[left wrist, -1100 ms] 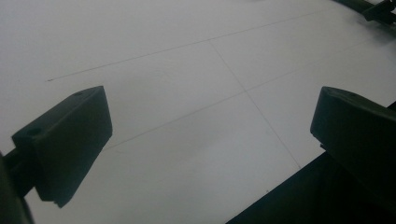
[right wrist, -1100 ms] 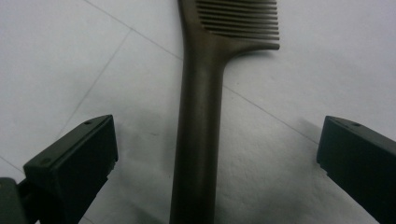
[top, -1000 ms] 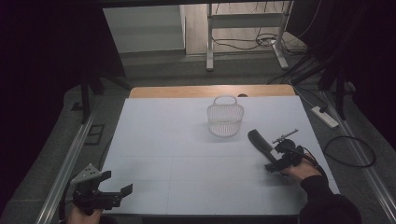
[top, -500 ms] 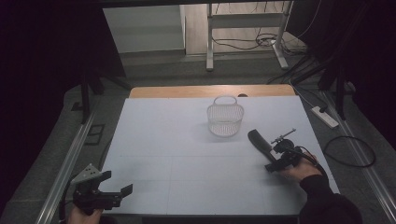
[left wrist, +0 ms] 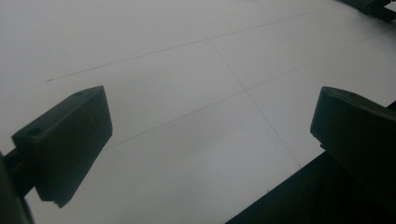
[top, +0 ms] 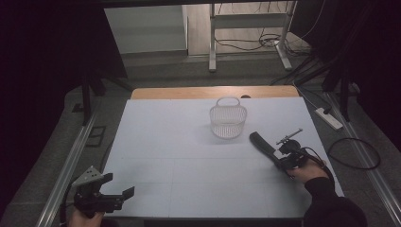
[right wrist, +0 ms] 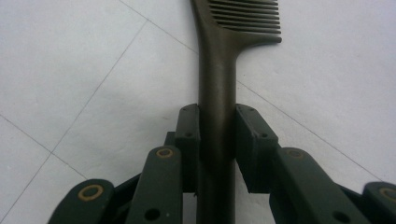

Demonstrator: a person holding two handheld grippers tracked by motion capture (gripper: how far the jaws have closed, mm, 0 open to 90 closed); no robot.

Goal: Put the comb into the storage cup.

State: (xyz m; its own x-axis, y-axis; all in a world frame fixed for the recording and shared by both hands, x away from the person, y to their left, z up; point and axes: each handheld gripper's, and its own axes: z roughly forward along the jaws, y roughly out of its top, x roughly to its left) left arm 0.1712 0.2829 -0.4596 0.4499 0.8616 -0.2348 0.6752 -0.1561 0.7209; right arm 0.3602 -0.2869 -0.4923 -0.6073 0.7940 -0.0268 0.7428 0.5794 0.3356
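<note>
Jaws of our right hand-held gripper (right wrist: pixel 217 140) have just been closing and are now clamping the handle of the dark plastic comb (right wrist: pixel 219 65), lying flat on the white tabletop (top: pixel 189 161) ahead; the white mesh basket (top: pixel 228 120) beyond looks the likely destination. Our left hand-held gripper (top: pixel 117 196) is idling open.

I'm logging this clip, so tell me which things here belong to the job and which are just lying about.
In the job: comb, clamped by its handle in the right gripper; white basket nearby.
Lying about: left gripper, open and idle; power strip and cables on the floor.

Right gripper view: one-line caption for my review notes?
Right gripper clamped on the dark comb's handle, flat on the white table.
</note>
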